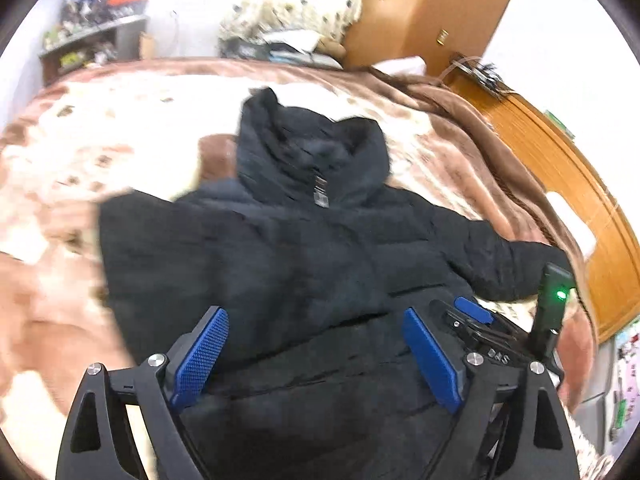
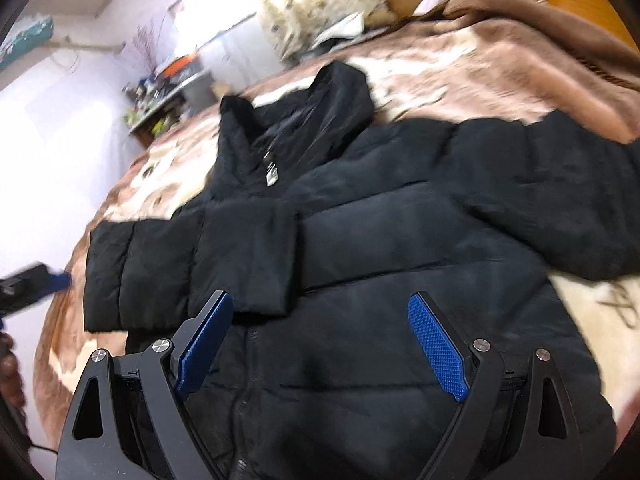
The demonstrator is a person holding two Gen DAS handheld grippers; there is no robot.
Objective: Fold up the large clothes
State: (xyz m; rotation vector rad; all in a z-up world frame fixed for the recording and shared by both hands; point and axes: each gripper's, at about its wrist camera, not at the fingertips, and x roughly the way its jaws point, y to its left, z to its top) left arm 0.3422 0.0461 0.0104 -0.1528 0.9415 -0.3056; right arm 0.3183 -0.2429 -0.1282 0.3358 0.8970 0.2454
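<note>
Jacket: a black hooded puffer jacket (image 1: 304, 248) lies front-up on the bed, hood toward the far side.
Left wrist view only: the other gripper's blue pad and a green indicator light (image 1: 562, 294) show at lower right, over the jacket's outstretched sleeve.
Right wrist view only: 1 sleeve (image 2: 192, 264) is folded across the chest; the other sleeve (image 2: 560, 184) stretches out sideways.
Left gripper (image 1: 316, 356): jaws spread wide, holding nothing, above the jacket's lower body.
Right gripper (image 2: 320, 344): jaws also apart, empty, above the zipper line.
Bed: covered by a brown and cream patterned blanket (image 1: 120, 128).
Room: a cluttered shelf (image 1: 96, 36) by the wall, a wooden headboard (image 1: 560, 168), a wooden door (image 1: 432, 4).
</note>
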